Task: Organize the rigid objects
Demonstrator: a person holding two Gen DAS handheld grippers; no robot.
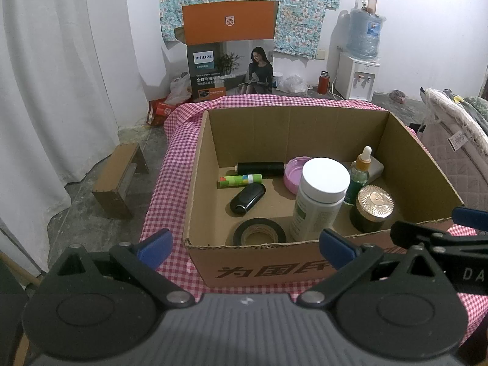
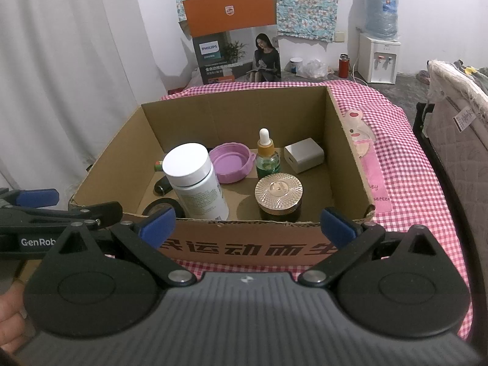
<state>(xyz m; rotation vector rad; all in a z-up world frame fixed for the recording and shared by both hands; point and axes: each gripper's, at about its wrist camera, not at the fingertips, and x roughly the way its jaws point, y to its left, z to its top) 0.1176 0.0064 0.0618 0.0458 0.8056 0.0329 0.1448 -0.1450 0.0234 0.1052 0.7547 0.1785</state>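
Right now your left tool (image 1: 245,245) and your right tool (image 2: 247,221) both hang spread wide with nothing between their blue pads, just short of the near wall of the cardboard box (image 1: 274,268). Each tool shows at the edge of the other's view, side by side and apart.

That box sits on the bench under a pink checked cloth (image 2: 396,158), and every rigid object you can see lies inside it. Nearest you, a roll of black tape (image 1: 259,231) lies flat against the front wall. Just beside it stands a white pill bottle (image 1: 317,198) with a white cap, and to its right a dark jar with a gold faceted lid (image 2: 279,193). Further in, a black oval case (image 1: 247,198) lies tilted on the floor of the box, with a green glue stick (image 1: 239,180) and a black cylinder (image 1: 260,168) on their sides behind it. A pink lid (image 2: 231,166) rests upturned, behind the pill bottle. A green dropper bottle (image 2: 267,155) stands upright next to a white charger block (image 2: 303,155).

Beyond the bench stands a Philips carton (image 1: 231,58), and a water dispenser (image 2: 379,55) against the wall.
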